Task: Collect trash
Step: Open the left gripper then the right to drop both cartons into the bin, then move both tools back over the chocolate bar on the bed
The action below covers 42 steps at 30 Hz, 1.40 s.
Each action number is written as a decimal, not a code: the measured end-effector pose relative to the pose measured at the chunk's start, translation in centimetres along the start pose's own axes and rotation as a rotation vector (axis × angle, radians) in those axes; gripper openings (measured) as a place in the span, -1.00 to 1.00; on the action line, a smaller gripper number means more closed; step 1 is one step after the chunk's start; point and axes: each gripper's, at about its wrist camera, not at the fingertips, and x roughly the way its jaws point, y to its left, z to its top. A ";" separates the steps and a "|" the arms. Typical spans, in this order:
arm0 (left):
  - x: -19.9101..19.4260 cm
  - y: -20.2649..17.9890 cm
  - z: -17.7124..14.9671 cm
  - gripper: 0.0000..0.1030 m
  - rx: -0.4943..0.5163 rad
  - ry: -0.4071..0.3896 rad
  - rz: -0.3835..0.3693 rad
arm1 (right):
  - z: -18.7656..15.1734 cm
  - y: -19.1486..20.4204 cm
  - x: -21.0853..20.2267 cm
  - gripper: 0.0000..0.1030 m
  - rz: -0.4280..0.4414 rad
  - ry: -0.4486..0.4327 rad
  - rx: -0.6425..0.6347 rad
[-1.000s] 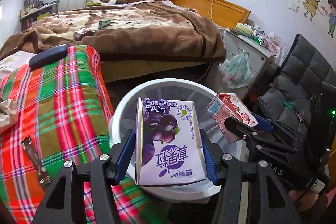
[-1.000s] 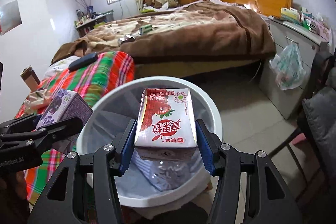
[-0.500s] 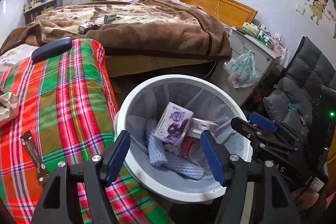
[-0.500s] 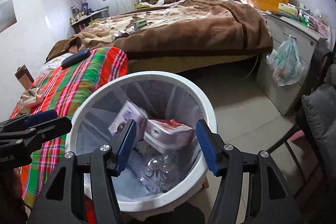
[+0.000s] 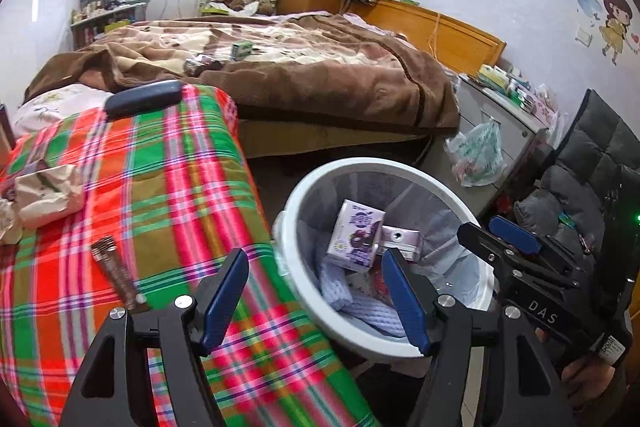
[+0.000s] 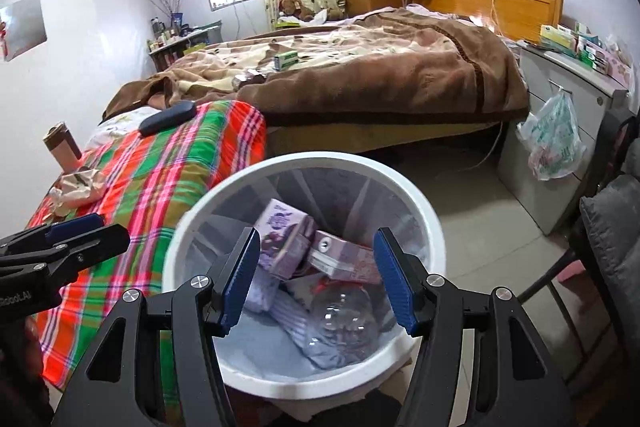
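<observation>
Both hand-held grippers are released and carry nothing. The left hand-held gripper has its blue pads spread over the near edge of the red-and-green plaid bedcover, with the round white plastic trash bin just to its right. The right hand-held gripper hangs above the bin's mouth, pads apart with only air between them.

The collected trash lies below and ahead of the right hand-held gripper, inside the bin: a purple grape-print drink carton leaning on a paler carton, with a crushed clear plastic bottle and white foam netting under them.

More trash waits to the left of the left hand-held gripper on the plaid cover: a thin brown sachet strip close by and a crumpled beige paper wrapper farther off.

The risks, as I judge them: the sachet lies flat on soft fabric, so wide pads coming in at a slant could pinch the cover instead, or slide over the strip. The bin stands tight against the bed, so a sideways swing of either tool might clip its rim and tip it. The crumpled wrapper could spring out of a loose grasp.
</observation>
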 end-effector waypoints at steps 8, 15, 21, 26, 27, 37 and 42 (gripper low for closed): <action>-3.1 3.3 -1.2 0.34 -0.070 -0.051 0.057 | -0.1 3.0 -0.2 0.17 0.061 -0.011 -0.041; -5.5 6.9 -2.3 0.34 -0.129 -0.086 0.119 | -0.4 5.9 0.2 0.17 0.115 0.000 -0.085; -7.4 10.0 -3.4 0.34 -0.176 -0.106 0.175 | -0.7 8.9 0.7 0.17 0.169 0.012 -0.132; -8.7 13.3 -4.3 0.34 -0.222 -0.114 0.224 | -0.8 11.7 1.3 0.17 0.211 0.029 -0.187; -8.9 13.8 -4.5 0.34 -0.232 -0.115 0.233 | -0.8 12.3 1.5 0.17 0.220 0.031 -0.199; -10.2 19.6 -5.8 0.34 -0.319 -0.113 0.294 | -1.1 17.1 2.9 0.17 0.282 0.086 -0.284; -10.2 22.4 -6.2 0.34 -0.345 -0.100 0.325 | -1.6 19.0 4.6 0.17 0.284 0.140 -0.315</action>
